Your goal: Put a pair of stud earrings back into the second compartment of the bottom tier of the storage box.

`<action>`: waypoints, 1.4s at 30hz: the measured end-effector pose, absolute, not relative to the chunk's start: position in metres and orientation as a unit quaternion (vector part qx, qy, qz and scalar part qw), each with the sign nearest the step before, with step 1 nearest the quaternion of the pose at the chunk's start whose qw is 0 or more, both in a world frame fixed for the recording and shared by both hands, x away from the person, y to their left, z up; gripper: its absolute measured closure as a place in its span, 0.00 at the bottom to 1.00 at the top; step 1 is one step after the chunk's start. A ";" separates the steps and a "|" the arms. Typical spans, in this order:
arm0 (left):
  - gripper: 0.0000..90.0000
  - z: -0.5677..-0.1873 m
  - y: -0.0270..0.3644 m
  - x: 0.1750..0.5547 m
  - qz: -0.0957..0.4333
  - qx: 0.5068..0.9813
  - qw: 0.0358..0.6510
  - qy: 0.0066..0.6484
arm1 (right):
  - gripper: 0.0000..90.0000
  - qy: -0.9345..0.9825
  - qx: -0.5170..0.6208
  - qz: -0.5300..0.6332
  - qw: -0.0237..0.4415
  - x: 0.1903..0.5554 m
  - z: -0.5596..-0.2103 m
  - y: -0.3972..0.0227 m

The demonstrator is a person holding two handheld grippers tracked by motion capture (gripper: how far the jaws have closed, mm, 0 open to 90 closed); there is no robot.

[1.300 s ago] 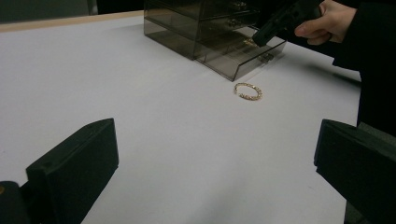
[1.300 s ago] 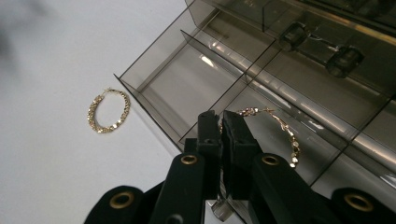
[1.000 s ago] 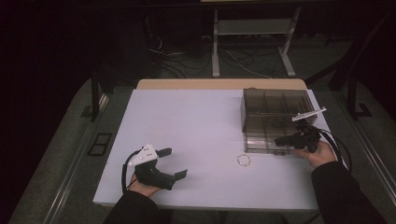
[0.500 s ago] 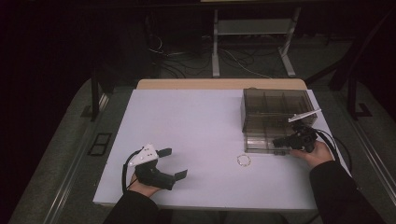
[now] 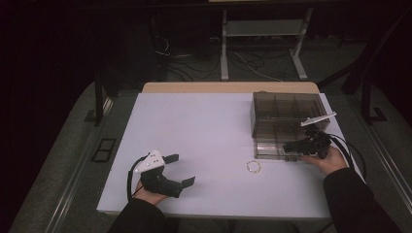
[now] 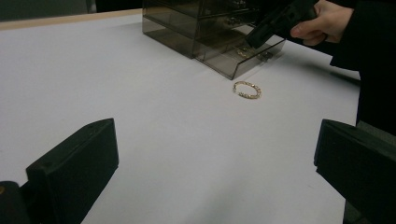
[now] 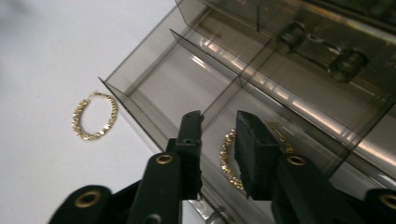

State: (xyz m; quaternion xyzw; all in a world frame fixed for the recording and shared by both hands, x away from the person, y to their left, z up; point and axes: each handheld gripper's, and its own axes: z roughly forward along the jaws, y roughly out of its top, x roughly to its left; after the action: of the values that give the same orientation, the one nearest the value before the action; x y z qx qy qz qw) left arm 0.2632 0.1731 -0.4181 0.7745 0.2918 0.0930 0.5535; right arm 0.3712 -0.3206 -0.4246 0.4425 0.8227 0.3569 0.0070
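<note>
My right gripper (image 5: 287, 145) hangs over the pulled-out drawer (image 7: 154, 93) of a smoky clear organizer (image 5: 286, 114) at the table's right. Its jaws (image 7: 219, 116) have just been opening and stand a little apart. A gold bracelet (image 7: 228, 156) lies on the drawer floor below and between them, and the pads are not pressing on it. A second gold bracelet (image 5: 253, 167) (image 7: 93, 116) (image 6: 247, 89) rests on the white table just left of the drawer. My left gripper (image 5: 182, 169) (image 6: 215, 158) sits wide open at the front left with nothing between its jaws.
The organizer (image 6: 196, 28) has several compartments and small knobs (image 7: 348, 60) on its upper drawers. The white tabletop (image 5: 194, 126) stretches between the two hands. A metal stand (image 5: 262, 43) and cables lie on the floor beyond the table's far edge.
Both hands keep their places in the high view. That view is too coarse to show any difference at the right jaws.
</note>
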 end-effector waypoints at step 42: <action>0.00 -0.418 0.173 0.263 0.094 0.774 0.555 0.290 | 0.00 0.861 0.338 0.379 0.025 0.332 -0.365 -0.263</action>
State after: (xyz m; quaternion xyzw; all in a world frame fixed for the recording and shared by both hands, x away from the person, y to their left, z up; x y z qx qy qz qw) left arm 0.2628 0.1731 -0.4176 0.7743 0.2898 0.0939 0.5547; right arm 0.3318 -0.2626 -0.3649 0.3379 0.8612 0.3788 0.0247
